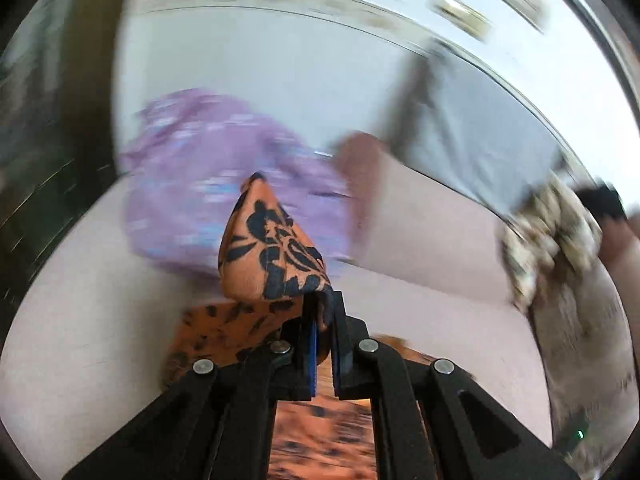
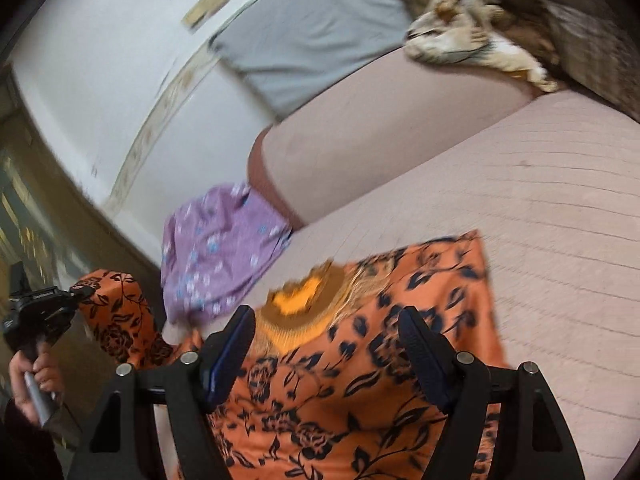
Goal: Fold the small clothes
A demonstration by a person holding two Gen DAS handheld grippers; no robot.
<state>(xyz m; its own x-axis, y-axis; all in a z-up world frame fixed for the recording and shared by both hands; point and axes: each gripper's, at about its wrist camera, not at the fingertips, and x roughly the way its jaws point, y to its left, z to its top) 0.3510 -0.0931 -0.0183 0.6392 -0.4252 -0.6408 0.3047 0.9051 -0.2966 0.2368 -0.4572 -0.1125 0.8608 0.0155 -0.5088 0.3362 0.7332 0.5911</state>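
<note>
Black left claw (image 1: 325, 312), blue pads, silver screws, black right claw (image 2: 326, 344), dark sleeve (image 2: 16, 432)

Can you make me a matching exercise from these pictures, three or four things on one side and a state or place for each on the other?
Things:
1. left hand-held gripper
2. right hand-held gripper
3. purple floral garment
4. grey pillow

States or places:
A. against the wall
B. open above the orange garment
C. shut on orange cloth
D. at the bed's edge

Pairs: 1-C, 2-B, 3-D, 4-A
</note>
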